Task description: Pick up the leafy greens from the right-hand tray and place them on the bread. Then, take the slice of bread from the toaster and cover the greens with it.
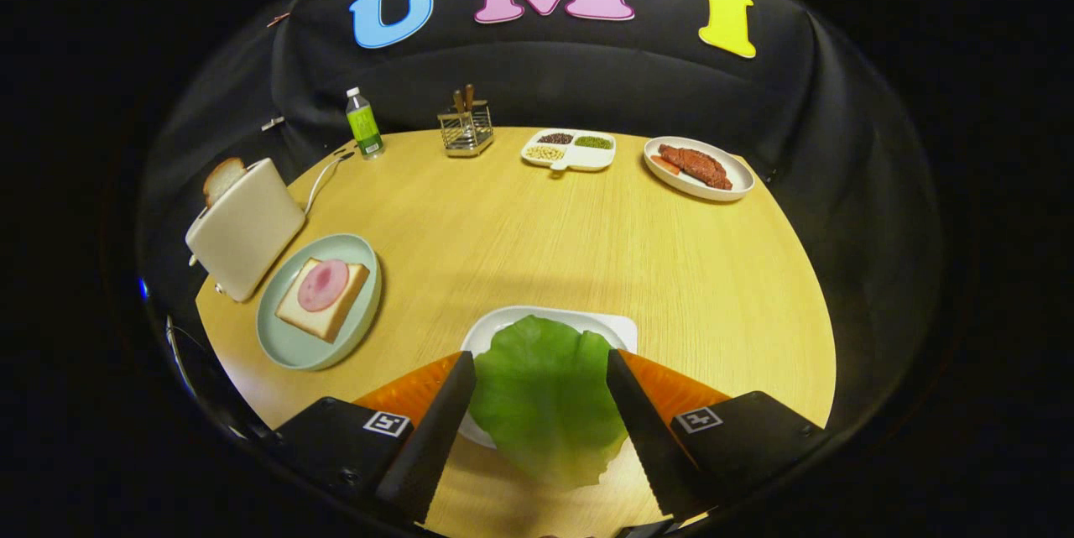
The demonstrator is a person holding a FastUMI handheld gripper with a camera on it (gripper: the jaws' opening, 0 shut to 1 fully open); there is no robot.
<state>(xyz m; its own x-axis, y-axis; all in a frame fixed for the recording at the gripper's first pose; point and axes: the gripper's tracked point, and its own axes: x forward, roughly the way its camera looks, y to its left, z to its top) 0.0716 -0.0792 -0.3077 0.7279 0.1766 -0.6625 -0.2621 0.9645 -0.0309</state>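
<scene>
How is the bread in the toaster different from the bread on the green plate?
The bread in the toaster stands on edge, poking out of the toaster's top slot; the bread on the plate lies flat. The toaster slice is bare, while the plate slice has a round pink slice of meat on top. Both are pale bread. The gripper is open, with the leafy greens between its fingers.

Tool (541, 366) fingers flank the leafy greens (545, 391).

Round light-wood table (537, 227), pale grain, black cloth wall (587, 93) draped behind, soft overhead light, dim booth surround
</scene>
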